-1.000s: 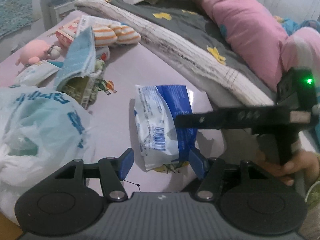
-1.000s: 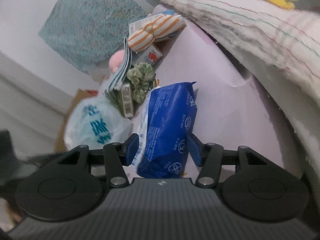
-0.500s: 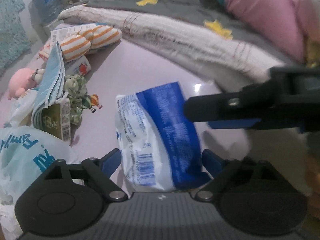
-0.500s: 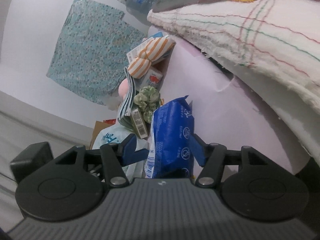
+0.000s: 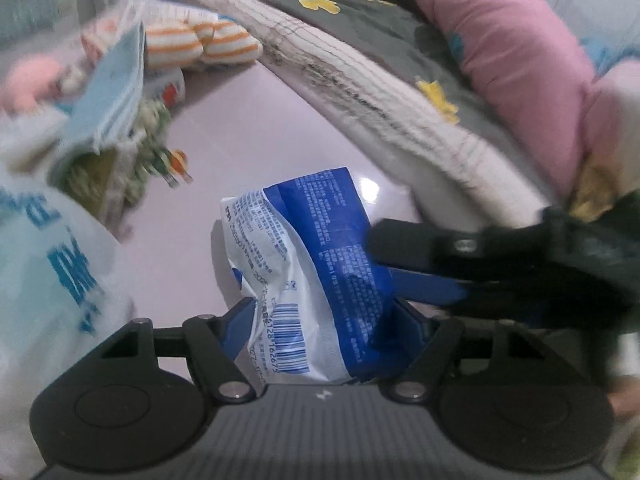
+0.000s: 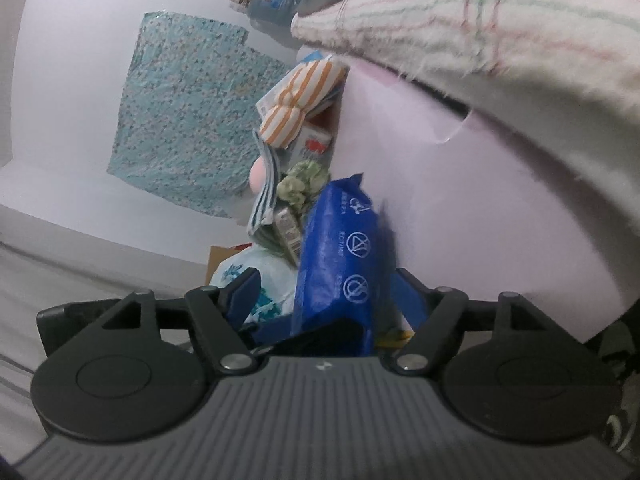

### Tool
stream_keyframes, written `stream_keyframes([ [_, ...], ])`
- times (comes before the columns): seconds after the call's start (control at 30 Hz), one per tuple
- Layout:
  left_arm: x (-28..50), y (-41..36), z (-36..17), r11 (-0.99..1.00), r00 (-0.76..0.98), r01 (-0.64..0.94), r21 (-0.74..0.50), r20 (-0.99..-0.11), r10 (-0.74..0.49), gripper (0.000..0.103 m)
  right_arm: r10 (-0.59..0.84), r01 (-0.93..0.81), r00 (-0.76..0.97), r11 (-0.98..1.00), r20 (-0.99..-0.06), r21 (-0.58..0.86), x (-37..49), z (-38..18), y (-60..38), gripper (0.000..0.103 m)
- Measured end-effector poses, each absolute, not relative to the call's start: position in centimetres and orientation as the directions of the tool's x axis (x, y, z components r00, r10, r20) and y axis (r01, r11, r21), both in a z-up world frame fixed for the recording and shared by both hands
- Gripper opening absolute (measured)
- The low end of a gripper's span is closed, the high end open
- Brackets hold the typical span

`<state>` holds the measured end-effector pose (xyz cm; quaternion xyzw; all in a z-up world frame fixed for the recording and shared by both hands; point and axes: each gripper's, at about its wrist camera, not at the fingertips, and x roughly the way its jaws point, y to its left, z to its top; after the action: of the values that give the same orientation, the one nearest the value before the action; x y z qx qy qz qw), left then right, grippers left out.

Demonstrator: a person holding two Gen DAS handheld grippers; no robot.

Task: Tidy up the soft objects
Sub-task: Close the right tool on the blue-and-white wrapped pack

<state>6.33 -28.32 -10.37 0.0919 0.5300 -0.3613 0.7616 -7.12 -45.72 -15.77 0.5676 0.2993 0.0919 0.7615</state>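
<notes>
A soft blue-and-white plastic pack (image 5: 316,276) stands tilted above the pink sheet (image 5: 248,120). My left gripper (image 5: 324,320) is shut on its lower end, both blue pads pressing its sides. My right gripper comes in from the right in the left wrist view (image 5: 420,264), its fingers against the pack's blue side. In the right wrist view the pack (image 6: 340,256) sits between the right gripper's (image 6: 326,300) fingers, with a gap on the left side; its grip is unclear.
A white-and-teal plastic bag (image 5: 48,280) lies at left. Behind it are a light blue cloth (image 5: 112,92), a green plush (image 5: 152,136), an orange-striped plush (image 5: 200,44) and a pink toy (image 5: 28,80). A folded blanket (image 5: 380,92) and a pink pillow (image 5: 516,60) lie at right.
The pack rose off the sheet and turned upright. My left gripper closed on its lower end. My right gripper tilted and stayed around the pack.
</notes>
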Motion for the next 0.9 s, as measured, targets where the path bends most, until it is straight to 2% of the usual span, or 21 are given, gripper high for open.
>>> stream_keyframes([
  [0.07,6.4,-27.7,-10.2,0.711,0.130,0.632,-0.310,-0.862,-0.491,0.073,0.500,0.190,0.800,0.310,-0.330,0.932,-6.6,-15.9,-45.4,0.074],
  [0.1,6.2,-27.6,-10.1,0.715,0.141,0.630,-0.304,-0.860,-0.490,0.073,0.502,0.189,0.801,0.305,-0.326,0.933,-6.5,-15.9,-45.3,0.073],
  [0.13,6.0,-27.5,-10.0,0.714,0.154,0.637,-0.292,-0.859,-0.489,0.073,0.506,0.187,0.799,0.302,-0.323,0.935,-6.3,-15.8,-45.1,0.070],
  [0.23,5.7,-27.2,-9.5,0.717,0.185,0.645,-0.266,-0.855,-0.485,0.073,0.505,0.203,0.792,0.313,-0.343,0.928,-6.2,-15.7,-44.9,0.053],
  [0.27,5.8,-27.0,-9.4,0.716,0.191,0.646,-0.264,-0.852,-0.487,0.073,0.509,0.209,0.788,0.309,-0.347,0.928,-6.1,-15.8,-44.9,0.052],
  [0.4,5.8,-26.3,-8.7,0.714,0.208,0.644,-0.276,-0.835,-0.509,0.072,0.527,0.221,0.773,0.298,-0.353,0.929,-5.9,-15.9,-44.7,0.057],
  [0.47,5.7,-26.1,-8.4,0.707,0.211,0.650,-0.279,-0.828,-0.520,0.071,0.534,0.216,0.769,0.301,-0.352,0.929,-6.0,-15.7,-44.4,0.069],
  [0.5,5.6,-26.1,-8.4,0.702,0.210,0.655,-0.278,-0.826,-0.522,0.071,0.536,0.215,0.767,0.304,-0.353,0.928,-5.9,-15.7,-44.2,0.071],
  [0.6,5.2,-26.2,-8.3,0.696,0.214,0.664,-0.272,-0.823,-0.526,0.070,0.528,0.218,0.769,0.313,-0.360,0.924,-5.8,-15.6,-43.9,0.072],
  [0.63,5.1,-26.1,-8.2,0.696,0.218,0.666,-0.270,-0.821,-0.527,0.070,0.523,0.221,0.771,0.315,-0.363,0.923,-5.8,-15.6,-43.9,0.066],
  [0.67,5.1,-26.0,-8.2,0.696,0.222,0.666,-0.270,-0.819,-0.530,0.070,0.516,0.228,0.771,0.321,-0.372,0.919,-5.9,-15.6,-43.8,0.055],
  [0.7,5.0,-25.9,-8.0,0.696,0.226,0.666,-0.270,-0.815,-0.533,0.070,0.509,0.237,0.770,0.330,-0.384,0.914,-5.9,-15.7,-44.0,0.050],
  [0.83,5.1,-25.4,-7.9,0.695,0.219,0.656,-0.293,-0.808,-0.547,0.069,0.498,0.246,0.779,0.315,-0.380,0.917,-6.3,-16.0,-44.2,0.038],
  [0.9,5.1,-25.5,-8.1,0.698,0.219,0.654,-0.293,-0.810,-0.544,0.069,0.487,0.248,0.779,0.339,-0.395,0.907,-6.3,-15.8,-44.0,0.036],
])
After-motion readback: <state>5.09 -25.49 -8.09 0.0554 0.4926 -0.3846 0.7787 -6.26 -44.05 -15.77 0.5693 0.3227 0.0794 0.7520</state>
